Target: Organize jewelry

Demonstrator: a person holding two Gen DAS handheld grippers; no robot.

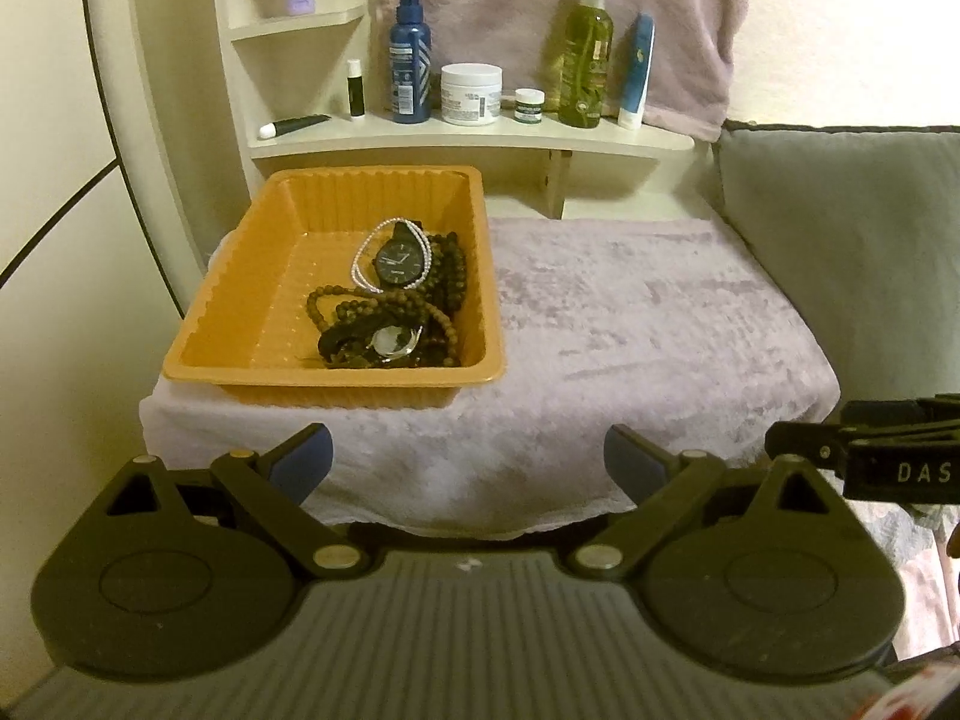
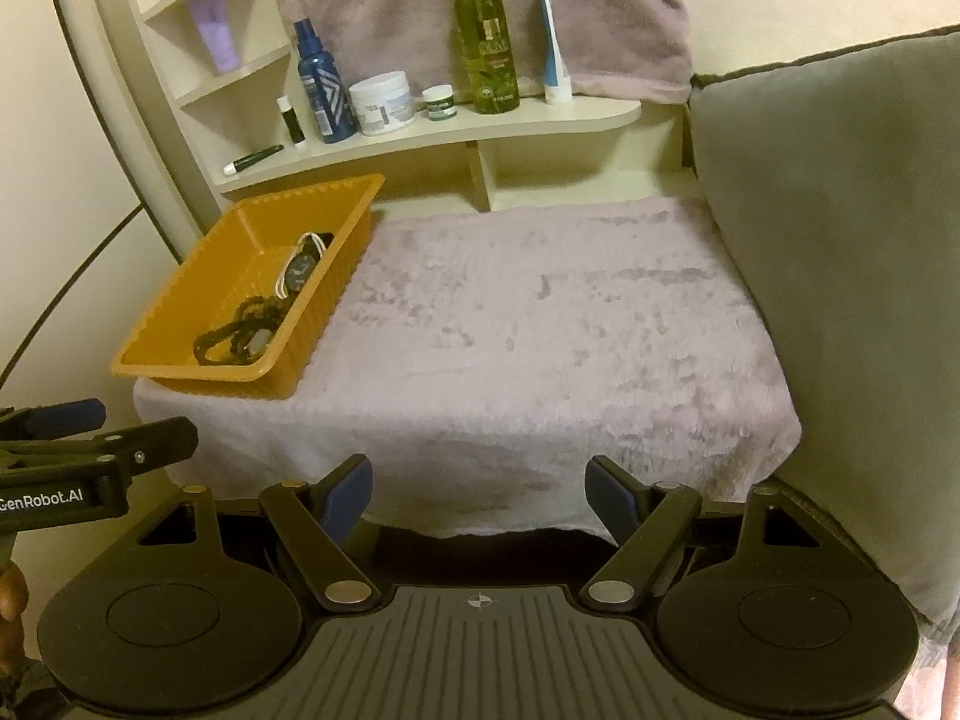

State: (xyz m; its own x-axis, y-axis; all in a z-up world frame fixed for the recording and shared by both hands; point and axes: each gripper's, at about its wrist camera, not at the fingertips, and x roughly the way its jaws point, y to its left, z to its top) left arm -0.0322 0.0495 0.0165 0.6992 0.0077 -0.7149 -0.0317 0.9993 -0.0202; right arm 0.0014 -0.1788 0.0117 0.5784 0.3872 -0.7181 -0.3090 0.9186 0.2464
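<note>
The jewelry sits heaped in an orange tray (image 1: 240, 312), toward its right half: a black-faced watch (image 1: 397, 262) lies on top of a white beaded strand (image 1: 365, 258), dark brown wooden beads (image 1: 447, 276) coil beside and below them, and a second watch with a pale, shiny face (image 1: 393, 341) rests at the near end of the pile. The tray's left half is bare. The tray stands on the left part of a surface draped with a fluffy pale lilac cloth (image 1: 630, 324), its near edge just at the cloth's front drop.

Behind the surface, a cream shelf (image 1: 480, 141) carries a blue spray bottle (image 1: 410, 54), a white jar (image 1: 470, 93), a small green-labelled jar (image 1: 529, 105), a tall green spray bottle (image 1: 585, 48) and a blue and white tube (image 1: 636, 69). A grey cushion (image 1: 840, 228) leans at the right.

The left gripper (image 1: 468, 459) hangs in front of the cloth's near edge, jaws spread wide with nothing between them. The right gripper (image 2: 480, 495) hovers just beside it on the right, jaws likewise apart and empty.
</note>
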